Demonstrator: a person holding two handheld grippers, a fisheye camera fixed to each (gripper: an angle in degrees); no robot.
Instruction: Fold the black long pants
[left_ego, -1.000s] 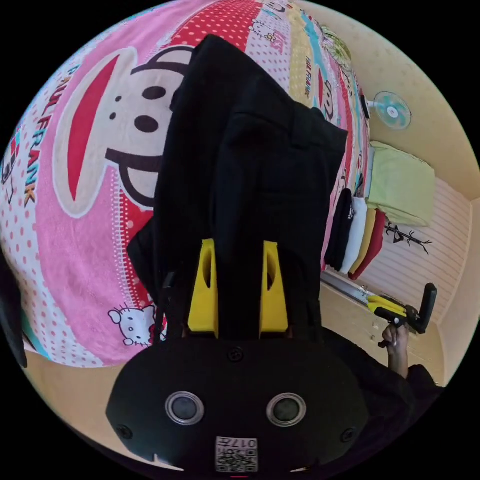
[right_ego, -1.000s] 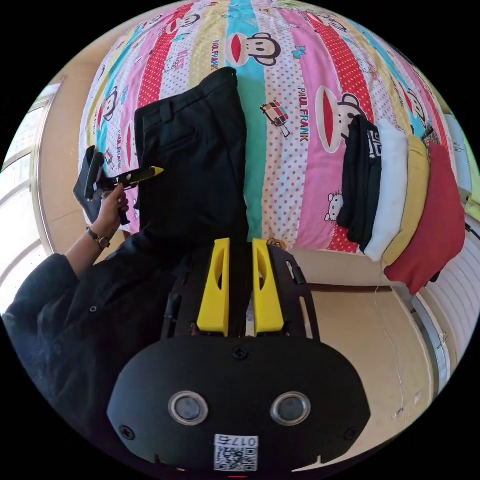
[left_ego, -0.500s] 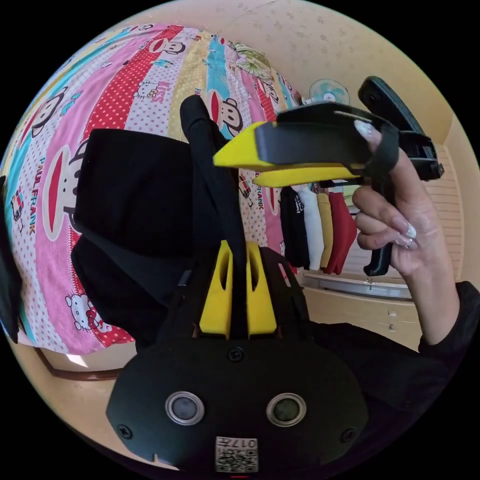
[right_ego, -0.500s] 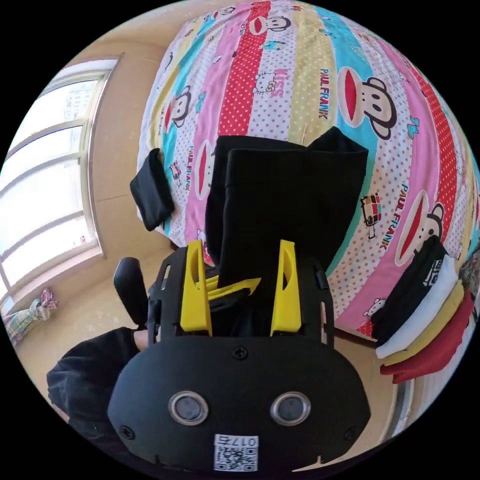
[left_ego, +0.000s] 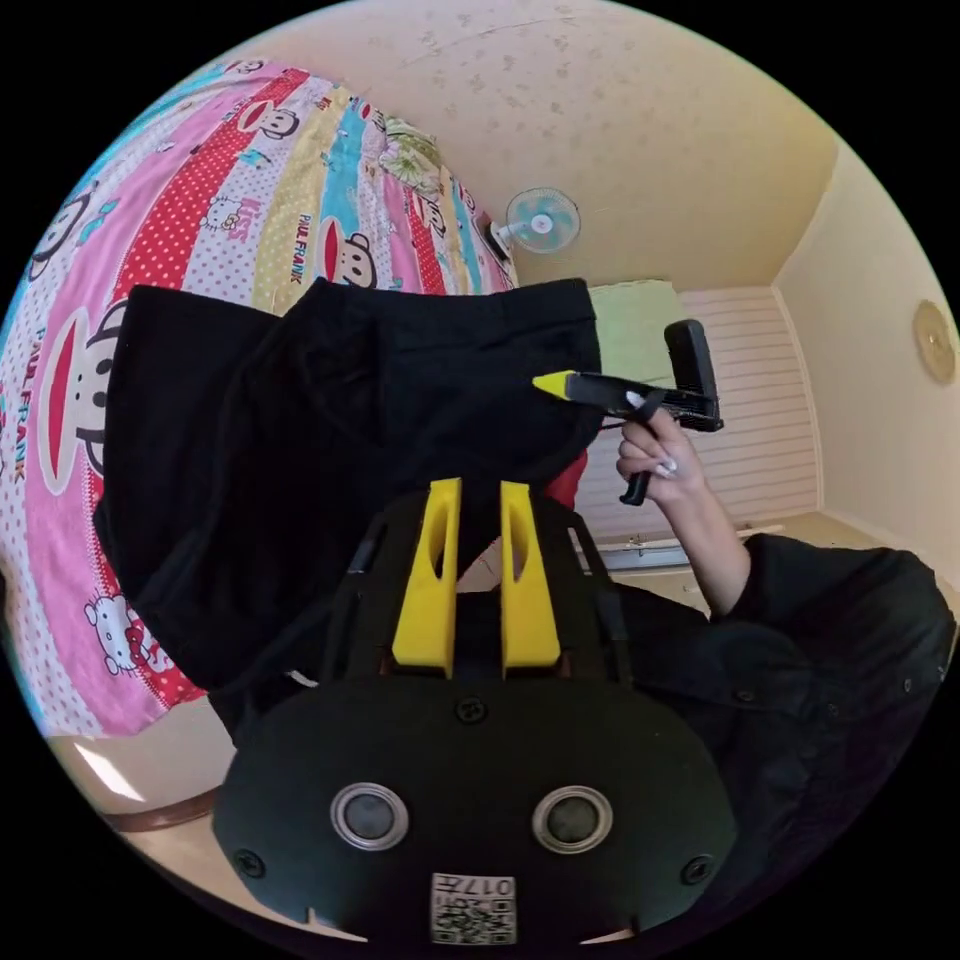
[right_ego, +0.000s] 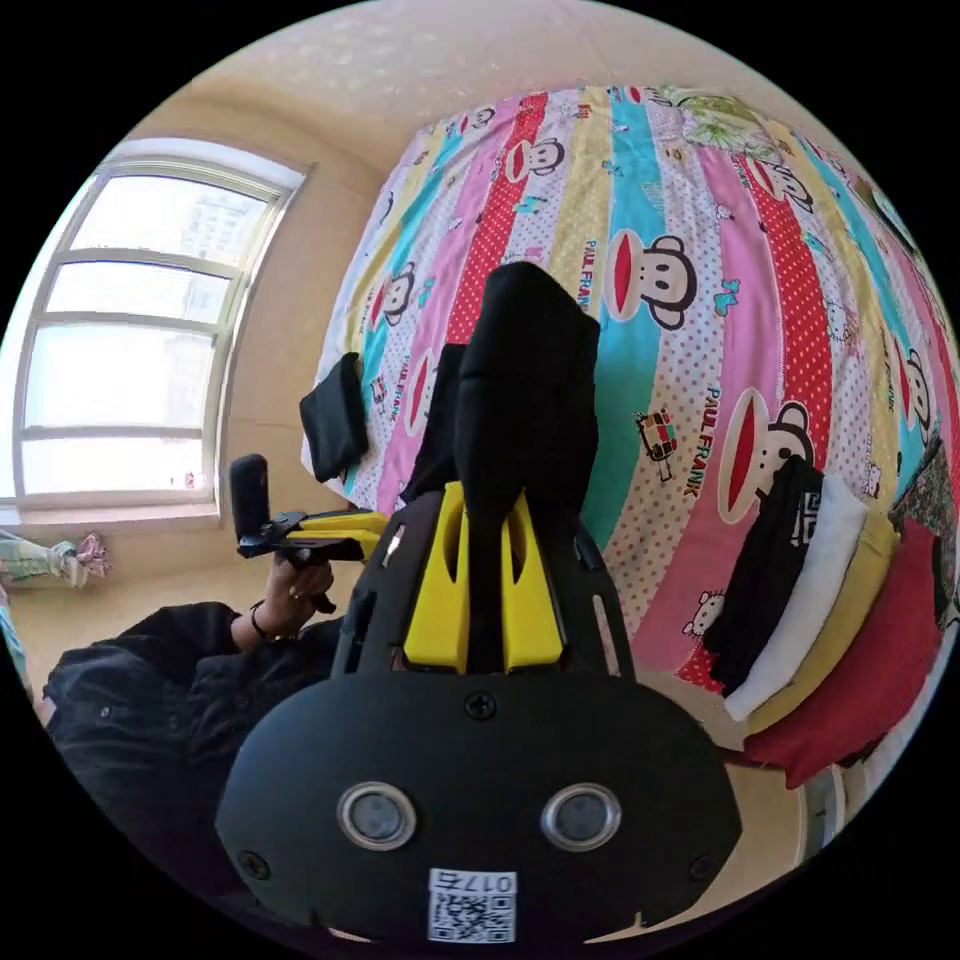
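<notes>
Black long pants (right_ego: 525, 380) hang pinched inside the right claw (right_ego: 485, 500), above the bedsheet (right_ego: 700, 330).

The right gripper (right_ego: 485, 500) has its 2 yellow jaws pressed together on a raised fold of the black long pants (right_ego: 525, 380), which rise from the striped cartoon bedsheet (right_ego: 690, 250). Beside the pants, toward the window (right_ego: 130, 340), the left gripper (right_ego: 365, 522) sits in a hand (right_ego: 295, 590). A small dark folded cloth (right_ego: 335, 418) lies on the sheet's window-side edge. At the sheet's opposite edge, 4 folded garments (right_ego: 820, 610) lie side by side: black, white, yellow, red.
</notes>
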